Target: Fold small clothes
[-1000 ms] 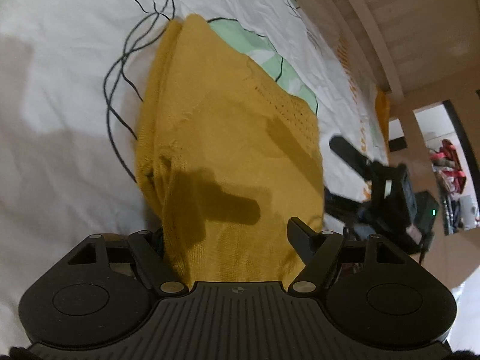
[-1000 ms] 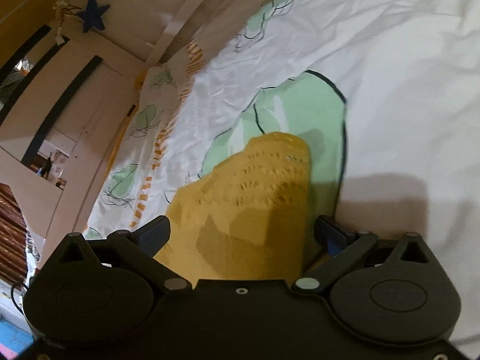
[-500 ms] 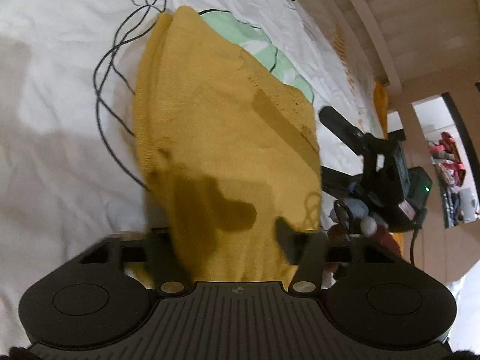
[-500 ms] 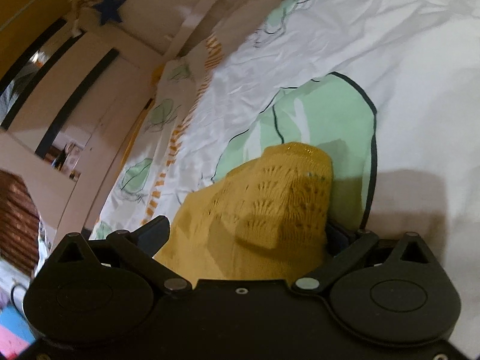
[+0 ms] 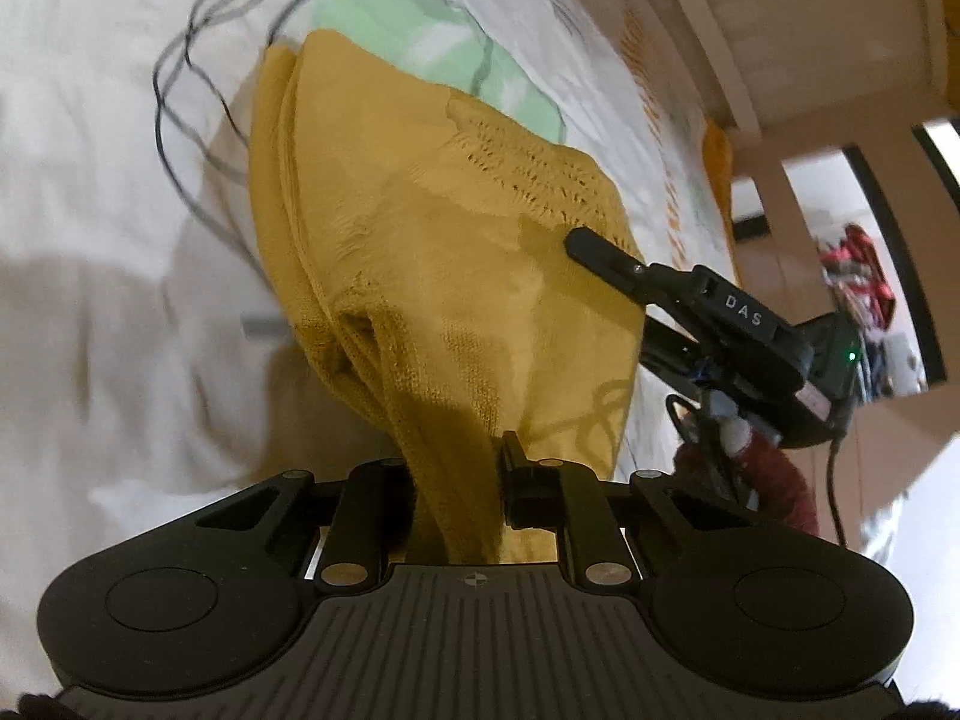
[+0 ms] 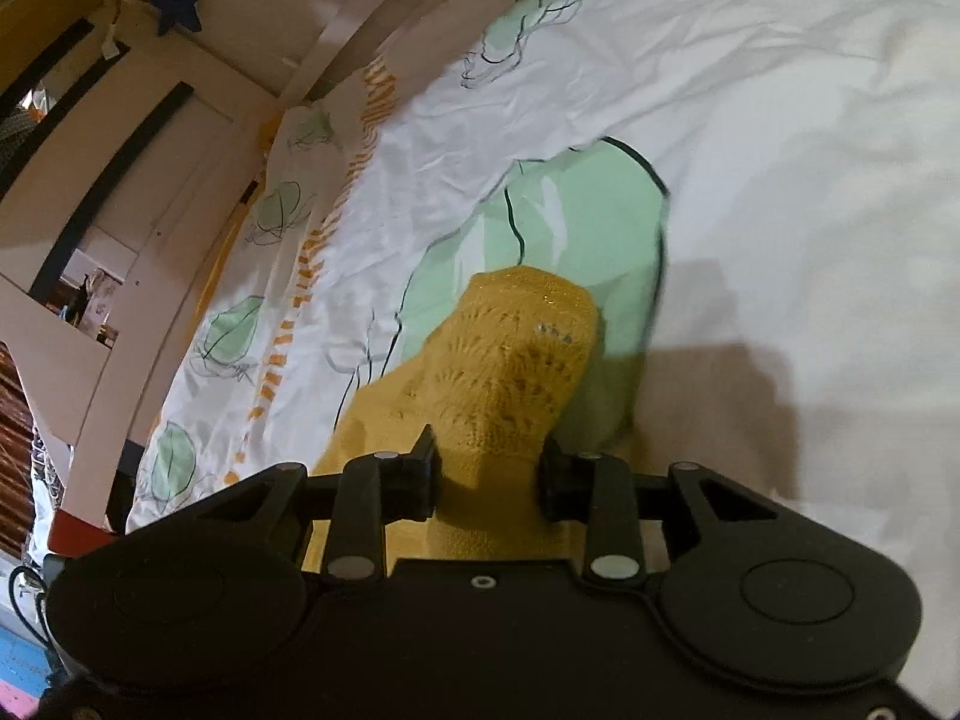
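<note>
Yellow knit (image 5: pixel 420 252) lies on the sheet (image 5: pixel 90 180), long axis running away from both claws. Left gripper (image 5: pixel 459 480) and right gripper (image 6: pixel 489 474) are closing, each pinching a near corner, level with each other.

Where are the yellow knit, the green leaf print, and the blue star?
Yellow knit (image 5: pixel 420 252): left wrist view, flat middle panel.
Green leaf print (image 6: pixel 576 222): right wrist view, centre of leaf.
Blue star (image 6: pixel 180 3): right wrist view, star's body.

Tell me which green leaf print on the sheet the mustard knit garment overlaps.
The largest leaf print, boldly outlined in black at mid-frame: the mustard knit garment covers its lower edge. The smaller leaves further left lie clear of it.
</note>
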Motion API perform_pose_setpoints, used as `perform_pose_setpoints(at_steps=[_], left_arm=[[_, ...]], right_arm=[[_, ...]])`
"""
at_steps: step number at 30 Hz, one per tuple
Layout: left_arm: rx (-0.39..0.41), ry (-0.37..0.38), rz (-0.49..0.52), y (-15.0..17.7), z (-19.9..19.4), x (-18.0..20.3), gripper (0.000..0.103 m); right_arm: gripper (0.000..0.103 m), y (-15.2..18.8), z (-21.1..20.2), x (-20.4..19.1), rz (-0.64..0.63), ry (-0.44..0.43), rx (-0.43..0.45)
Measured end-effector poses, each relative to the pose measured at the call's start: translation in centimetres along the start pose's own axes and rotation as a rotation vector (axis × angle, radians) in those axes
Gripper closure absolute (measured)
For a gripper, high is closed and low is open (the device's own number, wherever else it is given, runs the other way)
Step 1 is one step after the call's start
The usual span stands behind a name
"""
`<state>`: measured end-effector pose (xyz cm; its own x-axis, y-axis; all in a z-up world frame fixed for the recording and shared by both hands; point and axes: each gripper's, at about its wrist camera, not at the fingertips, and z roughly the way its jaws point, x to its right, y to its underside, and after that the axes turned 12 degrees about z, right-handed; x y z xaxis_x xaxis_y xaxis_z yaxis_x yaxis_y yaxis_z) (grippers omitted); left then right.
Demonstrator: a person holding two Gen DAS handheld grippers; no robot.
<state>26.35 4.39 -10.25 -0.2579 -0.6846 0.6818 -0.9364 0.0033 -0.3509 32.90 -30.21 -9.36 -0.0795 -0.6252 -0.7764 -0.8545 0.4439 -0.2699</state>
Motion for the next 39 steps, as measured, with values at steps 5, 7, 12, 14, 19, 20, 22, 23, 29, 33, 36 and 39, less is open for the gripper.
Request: perform_pose_setpoints(at_steps=[5, 7, 12, 14, 19, 20, 22, 23, 29, 33, 36, 39], left_arm=[[-0.028, 0.064, 0.024, 3.7, -0.9, 2.8, 0.088], [-0.042, 0.083, 0.041, 5.6, -1.3, 4.1, 0.088], [-0.084, 0.125, 0.050, 10.0, -1.1, 6.5, 0.088], [-0.090, 0.112, 0.075, 11.3, -1.0, 7.3, 0.088], [-0.057, -0.082, 0.127, 13.4, -0.7, 7.6, 0.087], [-0.058, -0.127, 0.142, 13.6, -0.3, 7.8, 0.087], [-0.043, -0.190, 0.172, 14.2, -0.1, 8.0, 0.084], [-0.029, -0.205, 0.184, 14.5, -0.1, 8.2, 0.083], [0.049, -0.306, 0.234, 15.8, -0.7, 9.1, 0.078], [0.151, -0.378, 0.259, 17.7, -2.4, 10.1, 0.076], [0.249, -0.429, 0.286, 18.7, -4.4, 10.8, 0.070], [0.314, -0.480, 0.337, 18.0, -4.9, 12.3, 0.059]], right_arm=[[0.061, 3.5, -4.9, 0.4, 0.014, 0.036, -0.018], [0.061, 5.2, -7.0, 0.7, 0.022, 0.047, -0.026], [0.061, 8.5, -11.0, 1.4, 0.047, 0.047, -0.037], [0.061, 9.6, -12.3, 1.8, 0.060, 0.035, -0.027], [0.061, 10.5, -14.1, 3.1, -0.003, 0.167, 0.113], [0.061, 10.5, -14.0, 3.5, -0.007, 0.191, 0.132], [0.059, 10.6, -13.8, 4.1, -0.020, 0.237, 0.162], [0.058, 10.8, -13.7, 4.3, -0.034, 0.257, 0.174], [0.054, 11.8, -14.6, 3.4, -0.103, 0.274, 0.231], [0.038, 12.9, -15.6, 2.5, -0.160, 0.254, 0.276], [0.030, 13.9, -16.3, 2.1, -0.221, 0.253, 0.303], [0.020, 14.4, -15.8, 1.6, -0.270, 0.253, 0.308]])
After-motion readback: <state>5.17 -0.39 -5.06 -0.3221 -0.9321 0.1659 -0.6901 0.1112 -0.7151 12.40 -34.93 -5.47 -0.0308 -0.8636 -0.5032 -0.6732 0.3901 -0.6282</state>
